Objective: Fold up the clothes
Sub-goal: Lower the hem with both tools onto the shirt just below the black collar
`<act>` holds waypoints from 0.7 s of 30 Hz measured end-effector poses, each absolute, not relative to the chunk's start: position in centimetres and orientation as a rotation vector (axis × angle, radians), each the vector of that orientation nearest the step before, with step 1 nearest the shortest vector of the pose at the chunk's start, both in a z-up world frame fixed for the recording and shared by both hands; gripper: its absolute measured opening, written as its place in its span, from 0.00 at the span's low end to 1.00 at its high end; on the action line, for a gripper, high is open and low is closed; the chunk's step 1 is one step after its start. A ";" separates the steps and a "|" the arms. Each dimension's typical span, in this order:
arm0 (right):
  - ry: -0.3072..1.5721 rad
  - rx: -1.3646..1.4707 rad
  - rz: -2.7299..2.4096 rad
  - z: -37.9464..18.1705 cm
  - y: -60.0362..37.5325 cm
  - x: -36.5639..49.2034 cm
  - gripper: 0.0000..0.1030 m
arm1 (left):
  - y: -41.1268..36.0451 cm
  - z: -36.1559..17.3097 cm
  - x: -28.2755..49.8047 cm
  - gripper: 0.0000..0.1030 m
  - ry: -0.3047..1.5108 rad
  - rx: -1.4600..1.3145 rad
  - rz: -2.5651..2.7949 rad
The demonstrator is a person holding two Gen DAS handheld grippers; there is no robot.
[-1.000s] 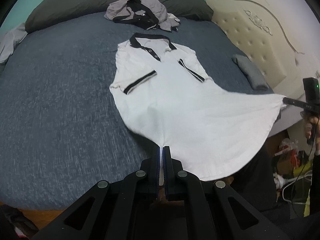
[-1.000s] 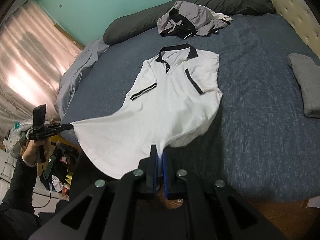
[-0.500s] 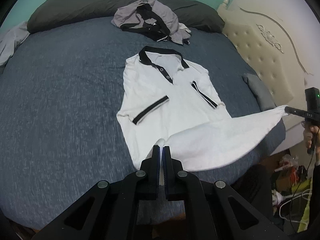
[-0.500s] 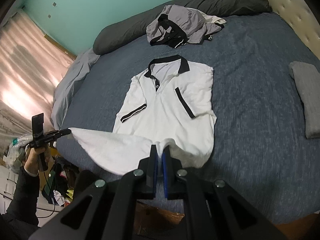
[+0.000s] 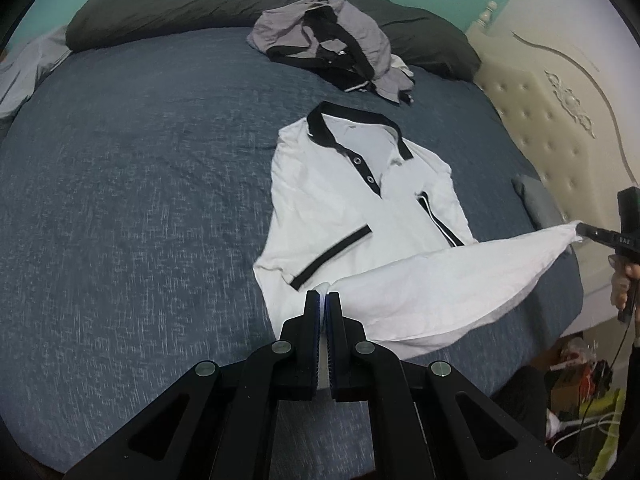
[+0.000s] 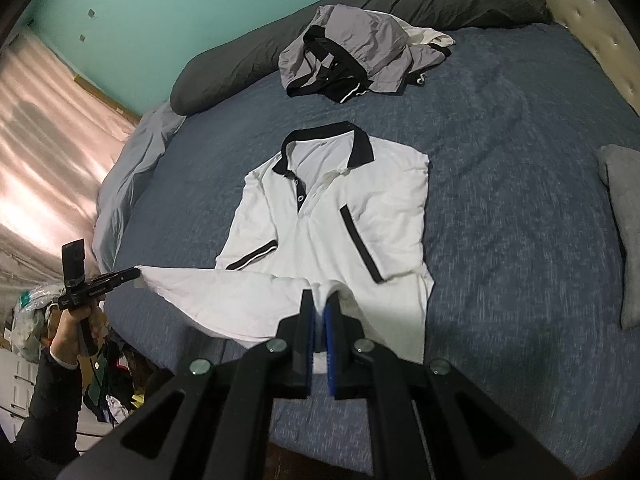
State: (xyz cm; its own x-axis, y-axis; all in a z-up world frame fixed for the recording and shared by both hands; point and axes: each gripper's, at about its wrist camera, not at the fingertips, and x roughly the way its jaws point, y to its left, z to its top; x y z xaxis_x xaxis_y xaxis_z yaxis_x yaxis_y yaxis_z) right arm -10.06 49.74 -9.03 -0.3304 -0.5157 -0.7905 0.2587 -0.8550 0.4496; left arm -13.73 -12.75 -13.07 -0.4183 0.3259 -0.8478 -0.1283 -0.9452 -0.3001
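1. The left gripper (image 5: 322, 296) is clamped on one corner of the hem of a white polo shirt (image 5: 332, 216), a sliver of white cloth showing between its blue pads
2. The right gripper (image 6: 319, 300) is pinched tight on the other hem corner, white fabric bunched between its pads
3. Each gripper shows in the other's view: the right one (image 5: 584, 232) at 3 o'clock, the left one (image 6: 134, 274) at 9 o'clock, each gripped by a hand (image 6: 74, 322)
4. The hem hangs lifted between the two grippers as a sagging band above the shirt's lower part
5. The upper shirt lies flat and face up on the blue bedspread (image 5: 140, 200), black collar (image 6: 326, 140) toward 12 o'clock, sleeves folded in with black trim showing
6. Beyond the collar, at 12 o'clock, a crumpled grey and black garment (image 5: 332, 40) lies by a dark pillow (image 5: 168, 8)
7. A folded grey cloth (image 6: 624, 220) sits at 3 o'clock in the right view, well apart from the shirt
8. A cream padded headboard (image 5: 552, 100) lines the bed's edge beside that cloth
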 end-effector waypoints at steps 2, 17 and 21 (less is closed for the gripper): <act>-0.341 1.447 -2.209 -9.3 49.9 -10.9 0.04 | -13.0 -13.3 -14.6 0.03 -0.286 -1.514 2.429; -0.387 1.450 -2.242 -11.8 50.3 -18.3 0.04 | -13.0 -15.4 -22.6 0.03 -0.325 -1.506 2.460; -0.388 1.447 -2.257 -12.6 50.1 -20.7 0.04 | -13.1 -16.3 -24.9 0.03 -0.345 -1.509 2.464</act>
State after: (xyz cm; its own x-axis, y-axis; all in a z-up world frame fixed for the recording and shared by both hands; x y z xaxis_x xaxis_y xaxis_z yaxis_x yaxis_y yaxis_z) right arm -20.67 50.12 -12.60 -0.3633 -0.4953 -0.7891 0.2030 -0.8687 0.4518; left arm -24.93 -13.13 -16.27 -0.4428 0.3159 -0.8392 -0.0736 -0.9455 -0.3171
